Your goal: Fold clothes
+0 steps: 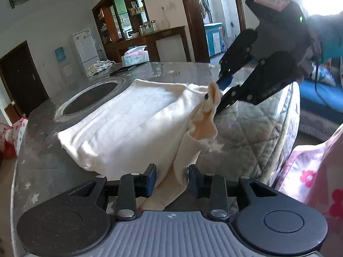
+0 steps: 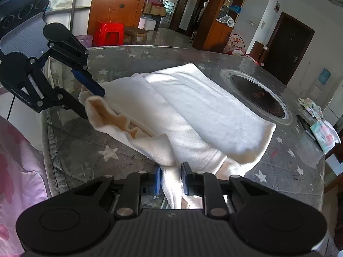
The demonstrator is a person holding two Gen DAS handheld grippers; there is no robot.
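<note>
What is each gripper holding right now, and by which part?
The right gripper pinches the cream garment at a bunched edge. The left gripper straddles another edge, jaws apart, not gripping.

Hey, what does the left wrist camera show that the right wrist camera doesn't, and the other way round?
Only the left wrist view: a blue sofa and a blue cabinet beyond a doorway.

Only the right wrist view: a red stool with a purple bin beside it.

Both: the cream garment on the star-patterned table, the round black cooktop, the tissue pack, and the left gripper and right gripper, each with cloth between its fingers.
</note>
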